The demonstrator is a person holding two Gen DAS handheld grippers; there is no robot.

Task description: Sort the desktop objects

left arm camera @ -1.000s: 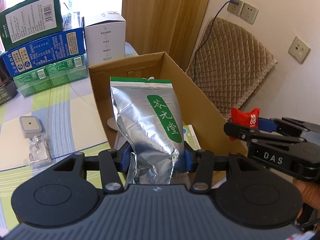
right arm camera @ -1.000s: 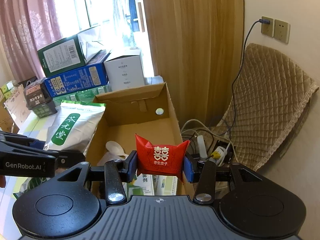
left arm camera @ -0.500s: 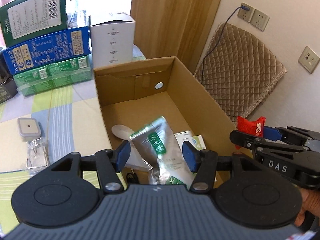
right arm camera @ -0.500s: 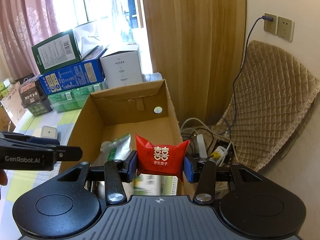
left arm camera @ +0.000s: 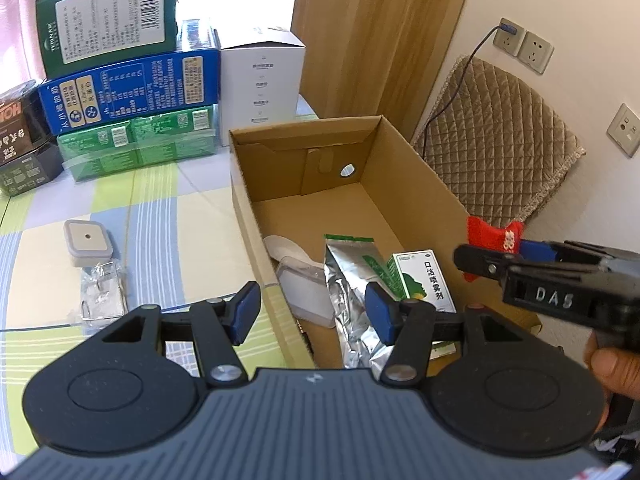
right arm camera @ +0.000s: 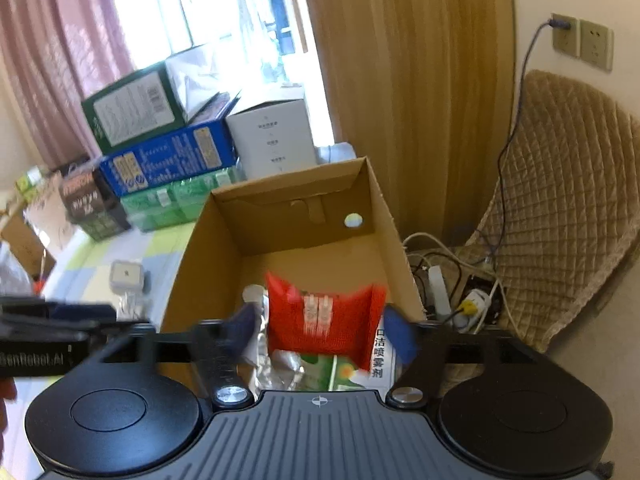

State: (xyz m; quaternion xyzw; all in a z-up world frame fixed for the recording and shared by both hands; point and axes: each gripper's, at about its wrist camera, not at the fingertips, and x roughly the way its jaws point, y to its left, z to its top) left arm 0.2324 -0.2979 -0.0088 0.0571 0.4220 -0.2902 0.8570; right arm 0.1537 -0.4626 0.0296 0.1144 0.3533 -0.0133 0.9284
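Right gripper jaws opening, red pouch between them, blurred, directly over cardboard box; pad contact unclear. Left gripper open, empty.

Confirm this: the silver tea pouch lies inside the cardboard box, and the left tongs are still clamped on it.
Not quite. The silver tea pouch does lie inside the cardboard box, but the left tongs are not clamped on it: their pads stand apart with nothing pressed between them, as the left wrist view shows.
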